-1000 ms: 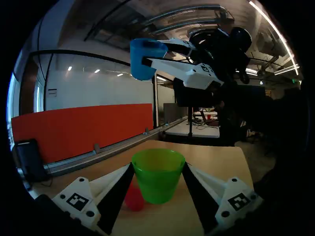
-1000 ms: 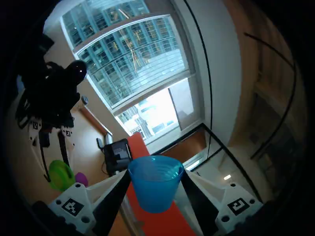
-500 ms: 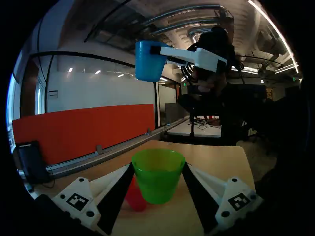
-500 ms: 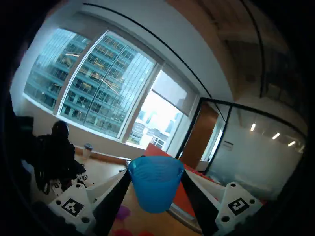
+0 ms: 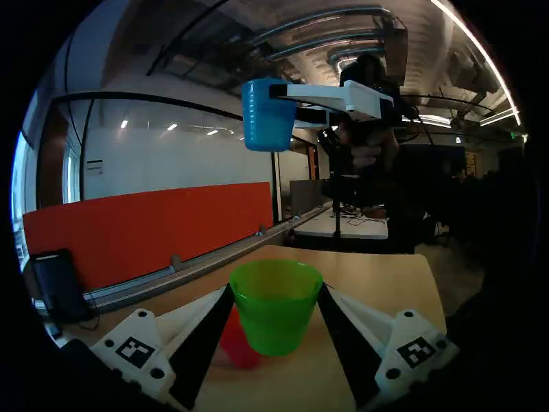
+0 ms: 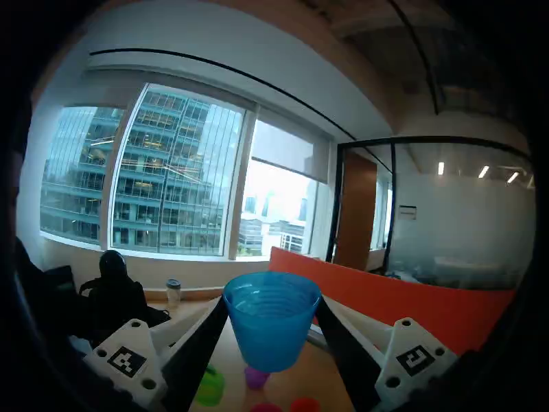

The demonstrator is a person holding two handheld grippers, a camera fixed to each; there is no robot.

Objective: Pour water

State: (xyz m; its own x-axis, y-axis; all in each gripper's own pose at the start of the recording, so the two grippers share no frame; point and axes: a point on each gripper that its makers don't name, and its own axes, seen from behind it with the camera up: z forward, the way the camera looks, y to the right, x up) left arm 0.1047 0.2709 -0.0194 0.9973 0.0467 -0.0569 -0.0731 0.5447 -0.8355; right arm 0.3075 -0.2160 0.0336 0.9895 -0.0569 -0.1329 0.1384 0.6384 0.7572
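Left gripper (image 5: 276, 296) pinches the green cup (image 5: 276, 319), right gripper (image 6: 272, 305) pinches the blue cup (image 6: 270, 333), upright and high up. I'd lower it right over the green rim, then tip slowly.

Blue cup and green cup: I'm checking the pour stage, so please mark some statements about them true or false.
1. The blue cup is upright in the jaws of the right gripper. True.
2. The green cup lies tipped over. False: it stands upright in the jaws of the left gripper.
3. The blue cup is below the green cup. False: the left gripper view shows it high above.
4. A red cup sits beside the green cup on the table. True.
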